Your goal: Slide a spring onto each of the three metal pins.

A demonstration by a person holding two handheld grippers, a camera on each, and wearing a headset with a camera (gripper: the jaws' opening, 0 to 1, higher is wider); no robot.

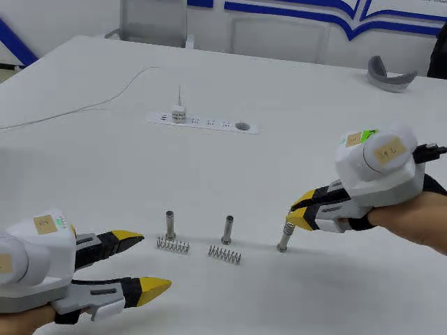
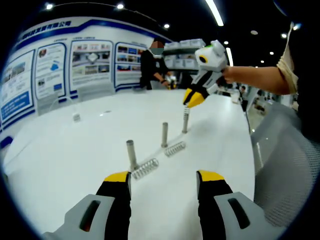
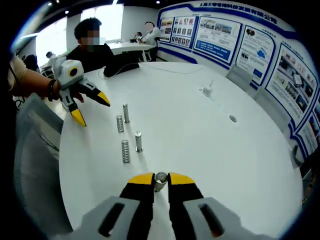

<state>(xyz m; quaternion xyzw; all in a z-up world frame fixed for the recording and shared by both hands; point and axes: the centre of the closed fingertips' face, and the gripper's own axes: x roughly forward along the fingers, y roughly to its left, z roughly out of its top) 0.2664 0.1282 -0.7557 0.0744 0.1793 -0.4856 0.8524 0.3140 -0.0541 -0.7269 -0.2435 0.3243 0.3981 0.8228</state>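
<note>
Head view: toward the near edge of the white counter (image 1: 105, 167) three metal pins stand in a row. The right gripper (image 1: 292, 215) has its jaws pinched on the held spring (image 3: 160, 179), which sits at the top of the right pin (image 1: 283, 242). The left pin (image 1: 170, 225) and the middle pin (image 1: 228, 229) are bare. One loose spring (image 1: 172, 245) lies flat just in front of the left pin, and a second loose spring (image 1: 224, 254) lies in front of the middle pin. The left gripper (image 1: 147, 264) hovers near the left end of the row, jaws wide apart, gripping nothing. A power strip (image 1: 202, 123) lies farther back on the counter.
</note>
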